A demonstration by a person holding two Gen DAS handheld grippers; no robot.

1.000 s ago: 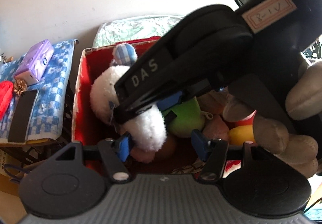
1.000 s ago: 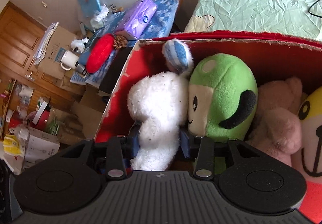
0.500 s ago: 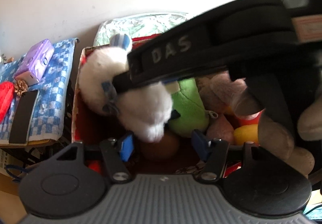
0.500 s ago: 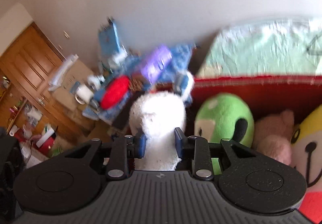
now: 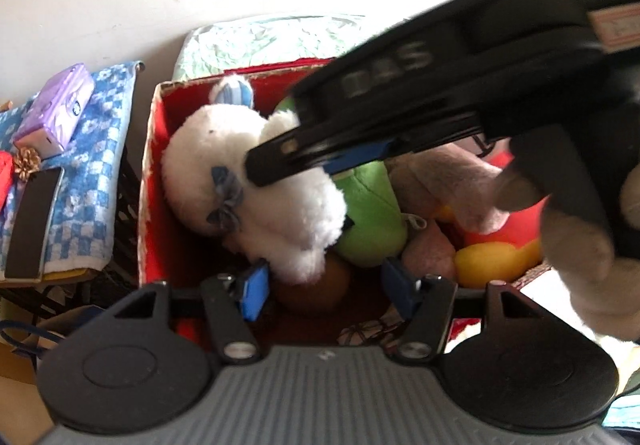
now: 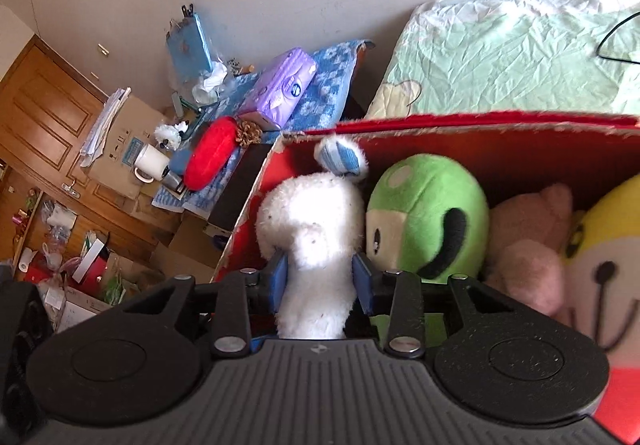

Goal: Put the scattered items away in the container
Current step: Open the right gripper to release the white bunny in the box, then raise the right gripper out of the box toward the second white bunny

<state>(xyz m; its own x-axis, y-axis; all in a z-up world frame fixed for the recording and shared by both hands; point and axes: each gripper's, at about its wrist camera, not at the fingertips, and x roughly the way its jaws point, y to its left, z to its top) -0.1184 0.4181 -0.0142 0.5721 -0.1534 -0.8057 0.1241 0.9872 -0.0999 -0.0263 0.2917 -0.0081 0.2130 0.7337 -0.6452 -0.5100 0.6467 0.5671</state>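
Right claw [image 6: 320, 279], its jaws opening around the white plush [image 6: 312, 229] at the red box's [image 6: 480, 125] left wall, could snag fur and drag it out; left claw [image 5: 326, 287] hangs open, empty.

Partly hidden or cut off, relative to the red box [image 6: 500, 125]:
- yellow toy [image 6: 608, 245], inside at right: cut by the frame edge.
- brown round thing [image 5: 316, 285], at the bottom: largely covered by the white plush [image 5: 256, 181]; kind not determinable.
- floor clutter [image 6: 60, 245], left of it: too small to be identified.
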